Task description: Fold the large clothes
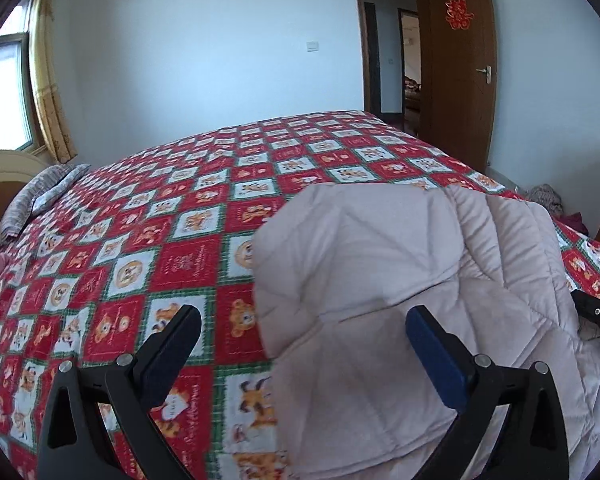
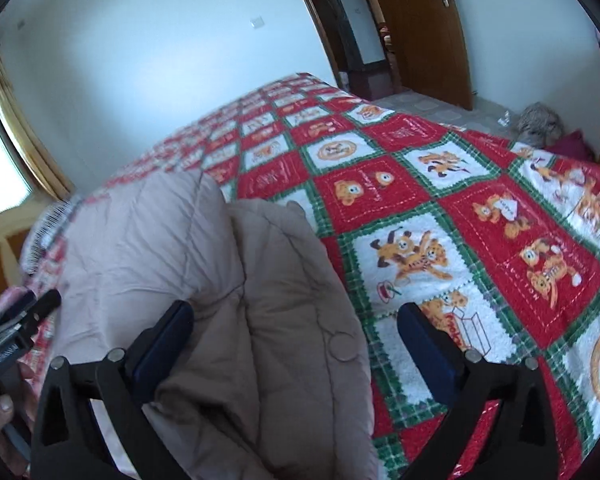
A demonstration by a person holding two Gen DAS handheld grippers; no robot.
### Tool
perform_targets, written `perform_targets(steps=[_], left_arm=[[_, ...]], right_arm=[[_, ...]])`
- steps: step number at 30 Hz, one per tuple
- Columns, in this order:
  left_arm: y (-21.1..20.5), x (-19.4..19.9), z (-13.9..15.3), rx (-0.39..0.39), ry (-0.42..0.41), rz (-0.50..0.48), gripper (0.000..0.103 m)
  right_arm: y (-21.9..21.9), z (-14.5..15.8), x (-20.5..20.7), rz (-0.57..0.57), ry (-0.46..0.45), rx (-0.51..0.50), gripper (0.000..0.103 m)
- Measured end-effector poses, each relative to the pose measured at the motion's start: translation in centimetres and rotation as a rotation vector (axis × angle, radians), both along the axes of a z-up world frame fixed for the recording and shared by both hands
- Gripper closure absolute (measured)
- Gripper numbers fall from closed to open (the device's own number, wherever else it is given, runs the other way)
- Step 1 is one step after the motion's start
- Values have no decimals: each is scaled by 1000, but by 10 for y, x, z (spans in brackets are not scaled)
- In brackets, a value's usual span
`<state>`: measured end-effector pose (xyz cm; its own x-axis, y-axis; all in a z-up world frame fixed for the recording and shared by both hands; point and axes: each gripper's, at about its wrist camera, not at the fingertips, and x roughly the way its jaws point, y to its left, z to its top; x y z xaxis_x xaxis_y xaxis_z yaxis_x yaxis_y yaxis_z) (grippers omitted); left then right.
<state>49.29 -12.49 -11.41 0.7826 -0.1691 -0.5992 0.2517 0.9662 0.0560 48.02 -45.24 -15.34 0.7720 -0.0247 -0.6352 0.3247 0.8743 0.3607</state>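
Lying on one bed (image 1: 148,216) under one red patchwork quilt (image 2: 440,208) are one padded beige coat (image 1: 400,280) and one striped pillow (image 1: 40,192), while two hand-held grippers, left (image 1: 304,324) and right (image 2: 296,316), are hovering above.

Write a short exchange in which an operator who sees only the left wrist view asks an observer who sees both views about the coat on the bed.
Operator: Is the right gripper closed on the coat?
Observer: No. The right gripper is open, jaws wide apart, with a fold of the coat showing between them.
Operator: Is there any fastener on the coat?
Observer: Yes. There is a round snap close to the coat's right edge, near the quilt.
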Motion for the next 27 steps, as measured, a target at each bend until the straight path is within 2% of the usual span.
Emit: perform_targets(steps=[4,8,13,15,18,19,20,22,23,25,27], left_arm=[[29,12,-26,-77,164,7,1],[25,11,-41,-140,183,12,1],[19,15,-59,-255,263,51,1],[20,13,-57,-265,286,41,1],[15,-1,-53,-236,278,6,1],[13,-4,-54,-237,275,0,1],[14,-3,-56,-256,289,-5,1],[20,5,-63,-342,354,-12,1],[22,7,-66,-374,370,-20,1],[17,4,-65,-361,344,-35,1],[5,-3,-57,-326,308,-85,13]], right_arm=[[3,-6,5,57,22,23,0],[4,-11,18,97,47,38,0],[-11,-24,29,135,59,151,0],[-10,-24,30,148,50,147,0],[-10,-26,34,162,53,147,0],[-7,-25,36,173,55,144,2],[-7,-26,40,155,58,147,8],[-4,-26,41,192,40,170,21],[-6,-28,42,192,41,191,24],[-9,-32,43,204,44,239,28],[-10,-33,44,218,40,265,38]])
